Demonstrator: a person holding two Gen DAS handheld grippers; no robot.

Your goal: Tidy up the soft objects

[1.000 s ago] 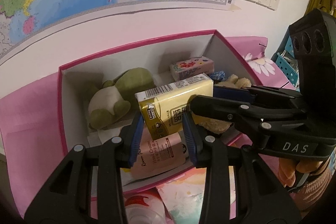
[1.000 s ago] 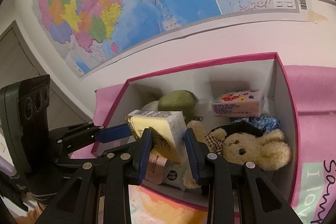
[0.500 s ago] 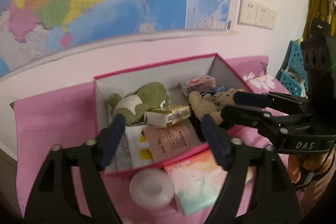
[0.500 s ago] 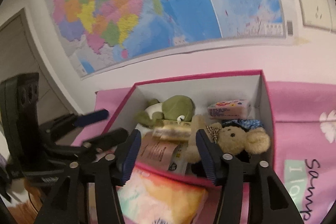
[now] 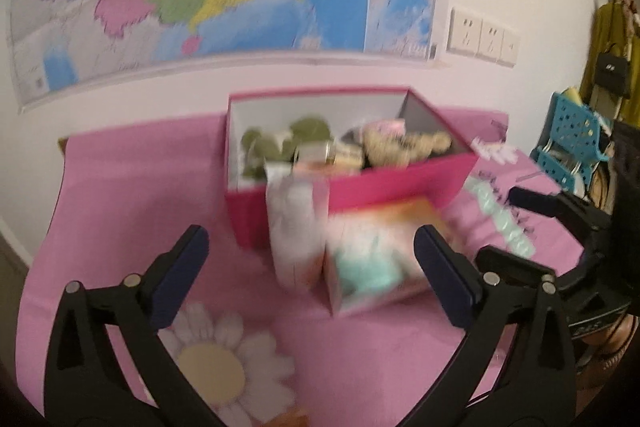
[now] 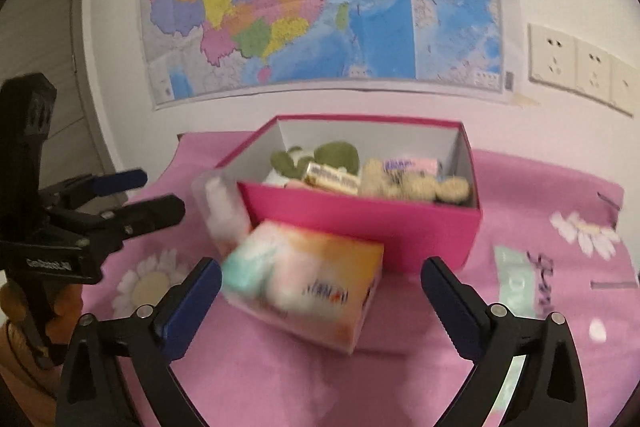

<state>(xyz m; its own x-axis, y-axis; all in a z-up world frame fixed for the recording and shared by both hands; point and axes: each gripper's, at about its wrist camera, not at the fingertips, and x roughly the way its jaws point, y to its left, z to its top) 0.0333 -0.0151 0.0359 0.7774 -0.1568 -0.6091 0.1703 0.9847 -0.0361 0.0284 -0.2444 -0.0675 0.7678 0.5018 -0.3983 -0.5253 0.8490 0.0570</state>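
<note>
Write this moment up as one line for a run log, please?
left gripper: open, empty | right gripper: open, empty | yellow tissue pack: in pink box | pastel tissue box: outside, on pink cloth

The box (image 6: 360, 223) sits on the counter (image 6: 280, 367) below the map (image 6: 320, 7); toys (image 6: 416, 183) lie inside it, a tissue pack (image 6: 304, 283) just before it.

The left gripper (image 5: 310, 261) has just been opening; its fingers (image 5: 180, 275) stand wide apart with nothing between them. Beyond it, the pink box (image 5: 400, 183) holds soft toys, blurred, perhaps a green one and a beige one. A pastel packet (image 5: 376, 259) lies just before the box.
</note>
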